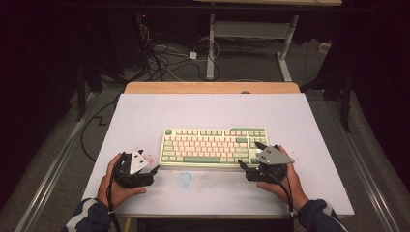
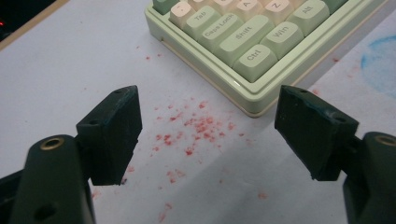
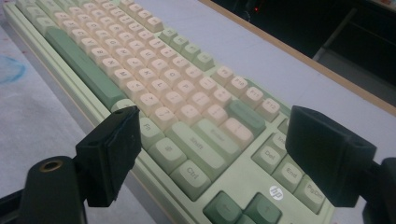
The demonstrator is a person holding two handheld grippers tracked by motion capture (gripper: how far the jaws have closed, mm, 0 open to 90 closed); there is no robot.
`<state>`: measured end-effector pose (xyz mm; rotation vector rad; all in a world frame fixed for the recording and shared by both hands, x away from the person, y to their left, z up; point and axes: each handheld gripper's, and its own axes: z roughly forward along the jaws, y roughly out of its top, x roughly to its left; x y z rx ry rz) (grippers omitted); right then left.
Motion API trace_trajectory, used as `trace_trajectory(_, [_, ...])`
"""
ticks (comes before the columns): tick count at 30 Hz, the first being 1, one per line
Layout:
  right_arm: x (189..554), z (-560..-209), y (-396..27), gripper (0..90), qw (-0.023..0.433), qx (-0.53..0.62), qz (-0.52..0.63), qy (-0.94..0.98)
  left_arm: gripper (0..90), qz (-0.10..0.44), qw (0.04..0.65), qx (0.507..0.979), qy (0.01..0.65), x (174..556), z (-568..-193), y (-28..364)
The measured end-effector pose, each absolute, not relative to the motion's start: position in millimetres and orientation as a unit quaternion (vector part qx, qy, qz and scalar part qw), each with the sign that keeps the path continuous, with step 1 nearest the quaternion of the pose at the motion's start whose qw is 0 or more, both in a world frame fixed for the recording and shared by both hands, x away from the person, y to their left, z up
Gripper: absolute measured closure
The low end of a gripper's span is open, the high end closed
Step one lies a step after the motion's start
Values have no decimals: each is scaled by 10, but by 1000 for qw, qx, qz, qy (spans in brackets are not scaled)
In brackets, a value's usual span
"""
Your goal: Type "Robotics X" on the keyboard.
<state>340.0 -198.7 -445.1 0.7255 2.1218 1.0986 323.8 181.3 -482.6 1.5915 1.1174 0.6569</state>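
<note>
Red specks (image 2: 196, 128) and a blue smudge (image 1: 184, 179), perhaps chalk, mark the table (image 1: 145, 111).

From my left gripper's view, the pale green and cream plastic keyboard (image 2: 243, 46) runs off the frame toward one o'clock. The smudged blue chalky stain (image 2: 380, 60) is cut at three o'clock. From above, its key legends are too small to read.

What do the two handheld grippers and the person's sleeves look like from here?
Both the left gripper and the right gripper have black bodies topped by a grey three-cornered plate. Each has two blocky black jaws with brass-ringed holes behind them. A black cable trails from the right one. The sleeves are dark with light stripes.
</note>
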Motion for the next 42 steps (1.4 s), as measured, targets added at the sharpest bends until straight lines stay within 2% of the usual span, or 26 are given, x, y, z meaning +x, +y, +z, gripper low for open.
trace_trajectory(3, [3394, -4460, -1969, 177, 316, 270, 415, 809, 284, 276, 512, 663, 471, 3261, -4823, 1807])
trace_trajectory(6, [3388, -4462, -1968, 178, 319, 273, 418, 805, 434, 261, 516, 662, 476, 3285, -4782, 1812])
trace_trajectory(12, [3377, -4477, -1968, 189, 323, 270, 417, 805, 804, 213, 530, 681, 458, 3306, -4642, 1773])
trace_trajectory(14, [3384, -4493, -1968, 189, 321, 268, 414, 809, 868, 204, 527, 691, 451, 3330, -4609, 1726])
trace_trajectory(32, [3335, -4562, -1942, 197, 309, 258, 397, 825, 873, 175, 506, 735, 416, 3754, -4578, 1152])
trace_trajectory(42, [3334, -4583, -1945, 198, 305, 257, 392, 829, 872, 174, 497, 740, 419, 3882, -4624, 1032])
